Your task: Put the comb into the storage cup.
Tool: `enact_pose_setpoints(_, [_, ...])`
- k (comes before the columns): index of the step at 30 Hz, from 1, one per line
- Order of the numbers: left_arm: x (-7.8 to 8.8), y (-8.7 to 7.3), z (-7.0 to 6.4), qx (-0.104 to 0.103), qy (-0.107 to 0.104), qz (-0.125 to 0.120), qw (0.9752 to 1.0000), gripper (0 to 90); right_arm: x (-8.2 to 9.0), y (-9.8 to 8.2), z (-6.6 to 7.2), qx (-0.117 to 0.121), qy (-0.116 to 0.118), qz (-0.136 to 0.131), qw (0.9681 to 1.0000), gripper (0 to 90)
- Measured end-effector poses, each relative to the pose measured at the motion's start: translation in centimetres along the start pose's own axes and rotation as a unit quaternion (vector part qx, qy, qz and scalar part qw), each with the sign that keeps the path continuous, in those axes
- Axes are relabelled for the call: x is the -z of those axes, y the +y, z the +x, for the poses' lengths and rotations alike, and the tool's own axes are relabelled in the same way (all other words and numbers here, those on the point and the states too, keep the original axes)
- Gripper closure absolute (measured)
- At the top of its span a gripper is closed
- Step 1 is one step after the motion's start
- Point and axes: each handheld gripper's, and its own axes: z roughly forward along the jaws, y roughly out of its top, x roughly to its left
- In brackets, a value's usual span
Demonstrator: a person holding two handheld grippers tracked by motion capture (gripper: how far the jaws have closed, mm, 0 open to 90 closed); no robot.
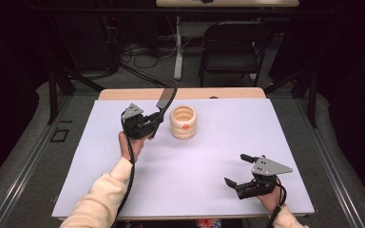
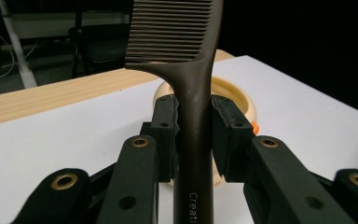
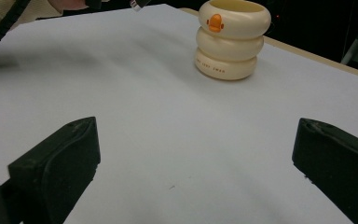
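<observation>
A dark brown comb [image 1: 165,99] stands upright in my left gripper [image 1: 153,119], which is shut on its handle [image 2: 194,135]; the teeth [image 2: 170,28] point up and away. Just right of it sits a cream ribbed cup [image 1: 183,122] with a small orange duck mark [image 3: 215,22], its mouth open upward [image 2: 235,93]. The comb is held beside the cup, above the mat, not inside it. My right gripper [image 1: 241,169] rests low at the front right with its jaws wide apart and nothing between them [image 3: 193,154].
A white mat [image 1: 195,161] covers the wooden table [image 1: 123,93]. Beyond the far edge are a folding chair [image 1: 233,45], a table leg and cables on the floor. Black curtains close in both sides.
</observation>
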Motion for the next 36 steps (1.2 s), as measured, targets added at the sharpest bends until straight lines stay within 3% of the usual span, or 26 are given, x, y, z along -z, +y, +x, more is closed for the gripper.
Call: enact_pose_setpoints(36, [-2.3, 2.6, -1.2, -0.011, -0.026, -0.027, 0.9992, 72.1, 0.0, 0.0, 0.0, 0.000, -0.001, -0.002, 1.0000, 0.3])
